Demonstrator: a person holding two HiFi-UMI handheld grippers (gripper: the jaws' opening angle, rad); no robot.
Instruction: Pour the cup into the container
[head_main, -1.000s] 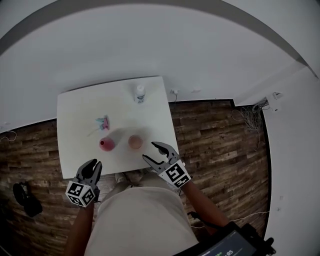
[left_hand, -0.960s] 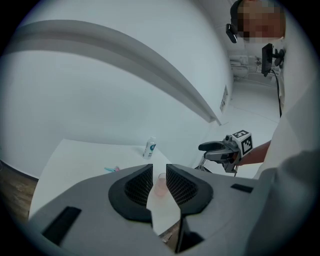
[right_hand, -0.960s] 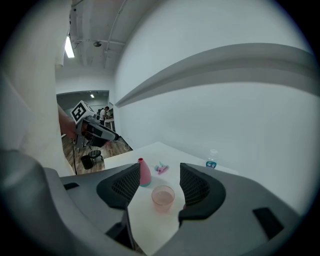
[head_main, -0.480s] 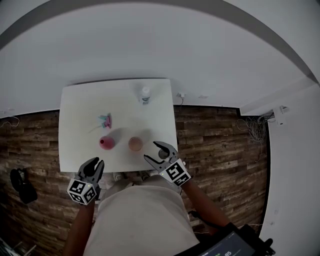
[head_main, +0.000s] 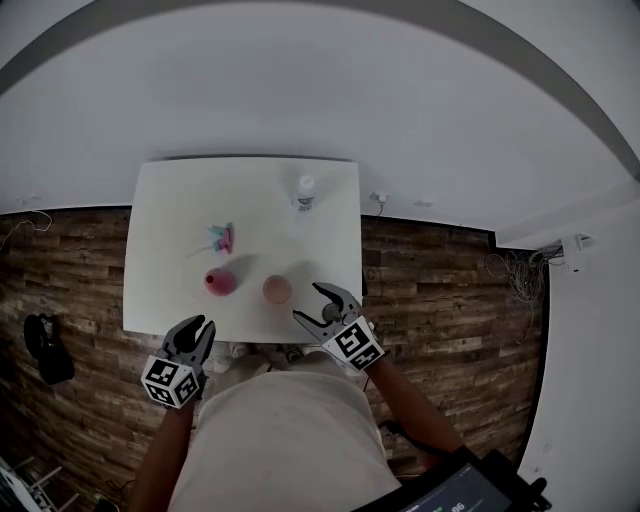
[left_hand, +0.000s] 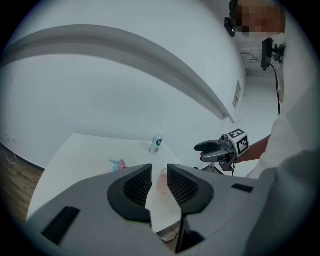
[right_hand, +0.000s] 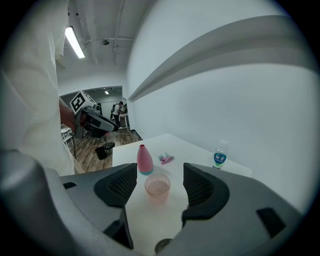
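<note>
Currently, L gripper (left_hand: 159, 175): jaws released and just been opening. Nothing is pressed between the pads. The cup (left_hand: 162, 181) shows through the gap but stands further in on the table, untouched.

R gripper (right_hand: 159, 182): jaws also released, wider, just been opening. The cup lines up between them, ahead of the tips, with no contact.

Head view: R gripper tips sit over the table's (head_main: 170, 200) near edge, towards the right corner and just beside the cup. L gripper tips are at the near edge, left part, short of the container (head_main: 218, 282).

Cup: clear, pinkish contents, upright, near the near edge, right of centre. Container: pink, narrow neck, upright, beside the cup on its left, apart.

Other items: a water bottle (head_main: 305, 192) stands upright at the far edge towards the right corner. A small pink-and-teal item (head_main: 222, 238), type not legible, lies mid-table on the left half.
</note>
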